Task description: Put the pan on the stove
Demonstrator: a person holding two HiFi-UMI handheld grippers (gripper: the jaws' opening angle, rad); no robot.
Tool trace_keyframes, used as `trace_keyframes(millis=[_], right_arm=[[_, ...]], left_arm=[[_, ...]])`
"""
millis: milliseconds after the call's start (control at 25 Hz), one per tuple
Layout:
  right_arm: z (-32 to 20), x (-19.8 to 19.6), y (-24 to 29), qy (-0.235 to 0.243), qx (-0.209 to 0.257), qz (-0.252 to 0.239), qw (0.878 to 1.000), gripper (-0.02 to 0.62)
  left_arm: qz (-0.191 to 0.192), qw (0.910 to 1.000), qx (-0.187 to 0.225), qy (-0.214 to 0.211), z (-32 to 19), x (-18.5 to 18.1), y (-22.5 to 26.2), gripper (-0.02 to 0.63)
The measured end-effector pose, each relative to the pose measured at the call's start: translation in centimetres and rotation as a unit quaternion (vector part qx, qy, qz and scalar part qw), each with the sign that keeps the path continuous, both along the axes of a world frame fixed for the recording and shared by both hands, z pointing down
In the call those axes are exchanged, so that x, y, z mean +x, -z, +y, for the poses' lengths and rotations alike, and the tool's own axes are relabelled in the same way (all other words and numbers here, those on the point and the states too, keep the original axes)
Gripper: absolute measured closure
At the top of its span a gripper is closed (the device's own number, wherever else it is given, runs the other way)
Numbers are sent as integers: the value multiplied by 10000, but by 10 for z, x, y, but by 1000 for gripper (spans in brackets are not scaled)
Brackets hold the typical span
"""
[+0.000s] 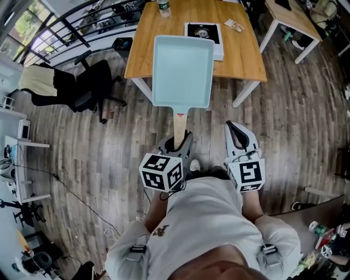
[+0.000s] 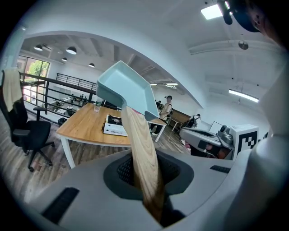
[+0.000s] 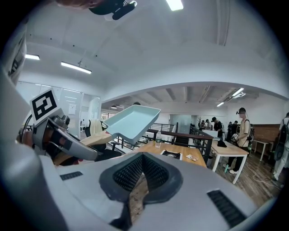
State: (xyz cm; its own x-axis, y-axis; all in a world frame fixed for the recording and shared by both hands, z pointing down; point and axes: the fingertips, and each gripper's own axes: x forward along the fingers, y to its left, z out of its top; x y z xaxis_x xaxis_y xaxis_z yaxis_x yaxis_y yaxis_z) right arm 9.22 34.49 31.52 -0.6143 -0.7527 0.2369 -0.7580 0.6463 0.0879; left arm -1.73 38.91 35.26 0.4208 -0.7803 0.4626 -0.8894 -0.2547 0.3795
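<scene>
A light blue rectangular pan (image 1: 183, 71) with a wooden handle (image 1: 179, 123) hangs in the air in front of the person, over the near edge of a wooden table (image 1: 246, 60). My left gripper (image 1: 178, 141) is shut on the handle (image 2: 142, 158), and the pan's body (image 2: 124, 90) tilts up and away. A small white and black stove (image 1: 203, 34) sits on the table beyond the pan, also visible as the stove (image 2: 115, 125). My right gripper (image 1: 236, 130) is to the right of the handle, shut and holding nothing; its jaws meet in the right gripper view (image 3: 137, 185).
A water bottle (image 1: 163, 6) stands at the table's far edge and a small packet (image 1: 234, 24) lies right of the stove. A black office chair (image 1: 82, 87) is to the left, a second table (image 1: 295, 19) to the upper right. People stand far off (image 3: 244, 128).
</scene>
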Motion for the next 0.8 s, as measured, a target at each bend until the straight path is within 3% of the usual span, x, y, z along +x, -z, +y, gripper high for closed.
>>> trace_keyframes(millis=[800], right_arm=[[-81, 12, -3, 154, -56, 18, 9999, 575]], left_arm=[[20, 9997, -79, 216, -75, 11, -2, 532]])
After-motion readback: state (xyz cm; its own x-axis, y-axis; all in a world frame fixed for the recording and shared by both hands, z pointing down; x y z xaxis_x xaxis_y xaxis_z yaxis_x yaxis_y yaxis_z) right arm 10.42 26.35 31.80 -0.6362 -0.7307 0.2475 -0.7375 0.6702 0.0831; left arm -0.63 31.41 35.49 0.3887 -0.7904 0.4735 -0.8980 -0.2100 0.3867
